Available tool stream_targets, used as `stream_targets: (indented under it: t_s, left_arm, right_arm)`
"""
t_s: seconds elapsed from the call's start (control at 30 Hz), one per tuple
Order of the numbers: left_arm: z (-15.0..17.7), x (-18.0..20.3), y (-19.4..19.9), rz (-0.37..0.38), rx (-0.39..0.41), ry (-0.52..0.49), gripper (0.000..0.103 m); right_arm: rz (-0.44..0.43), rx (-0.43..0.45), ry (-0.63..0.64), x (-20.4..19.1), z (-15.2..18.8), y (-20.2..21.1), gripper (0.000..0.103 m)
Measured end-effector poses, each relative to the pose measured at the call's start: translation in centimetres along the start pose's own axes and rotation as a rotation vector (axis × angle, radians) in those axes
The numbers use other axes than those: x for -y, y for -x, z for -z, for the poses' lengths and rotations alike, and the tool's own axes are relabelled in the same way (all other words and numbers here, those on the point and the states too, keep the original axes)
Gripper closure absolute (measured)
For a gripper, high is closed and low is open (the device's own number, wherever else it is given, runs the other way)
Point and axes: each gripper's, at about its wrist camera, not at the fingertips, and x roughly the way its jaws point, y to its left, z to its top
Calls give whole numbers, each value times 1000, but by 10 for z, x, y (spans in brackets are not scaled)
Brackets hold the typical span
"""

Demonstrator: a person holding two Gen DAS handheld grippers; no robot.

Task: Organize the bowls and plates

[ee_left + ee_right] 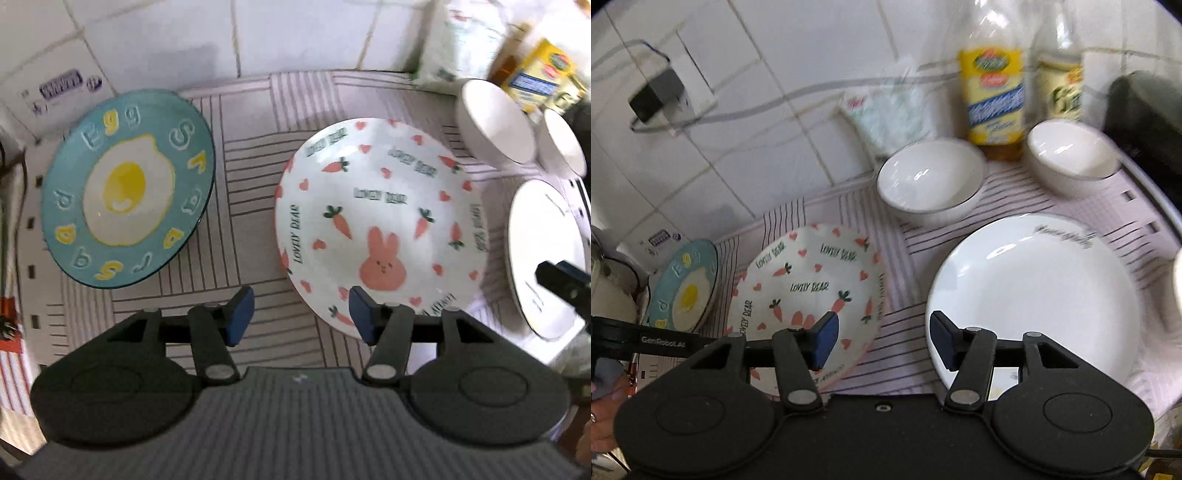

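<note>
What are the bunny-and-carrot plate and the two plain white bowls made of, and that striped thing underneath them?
The bunny-and-carrot plate and two plain white bowls look like glazed ceramic: glossy highlights, printed decoration, thin dark rims. The striped mat seems to be matte cloth or a soft plastic sheet; it shows no shine.

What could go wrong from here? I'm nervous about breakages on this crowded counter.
1. The left gripper hangs open with one pad over the rabbit plate; dipping could chip its rim.
2. The two white bowls stand right before the bottles; reaching there could topple one.
3. The egg plate lies partly off the striped mat and may slide.
</note>
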Motion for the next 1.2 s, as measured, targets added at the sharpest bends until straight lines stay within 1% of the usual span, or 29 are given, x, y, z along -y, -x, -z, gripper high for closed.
stream_targets:
  t_s: [0.07,0.13,0.23,0.27,0.4,0.53,0.67,0.77,0.83,0.93,1.0,1.07,1.2]
  left_arm:
    - [3,8,13,-6,8,-35,40]
    - [7,19,28,-10,16,-81,38]
    - [12,33,46,-2,35,-141,32]
    - [14,39,51,1,45,-159,30]
    - [20,60,72,19,88,-225,19]
    - [26,80,83,43,109,-267,15]
    - [30,105,86,63,125,-297,13]
    - [33,125,83,78,148,-322,12]
    - [34,140,79,86,165,-337,12]
    - [35,161,74,99,176,-332,12]
    - [36,173,71,118,188,-321,11]
    - [38,183,65,120,198,-315,11]
    - [36,198,43,101,200,-310,11]
  right_arm:
    - [8,33,8,4,2,18,43]
    - [-1,74,6,9,6,40,42]
    - [6,126,22,9,12,64,40]
    - [17,140,30,9,15,72,38]
    - [80,185,40,13,29,99,38]
    - [143,215,57,21,44,120,38]
    - [160,242,70,33,54,135,37]
    - [148,271,101,45,61,139,33]
    - [151,298,123,54,65,139,33]
    - [155,323,131,70,66,137,33]
    - [127,328,124,85,64,134,33]
    - [95,317,108,100,60,128,33]
    - [55,255,71,127,54,104,33]
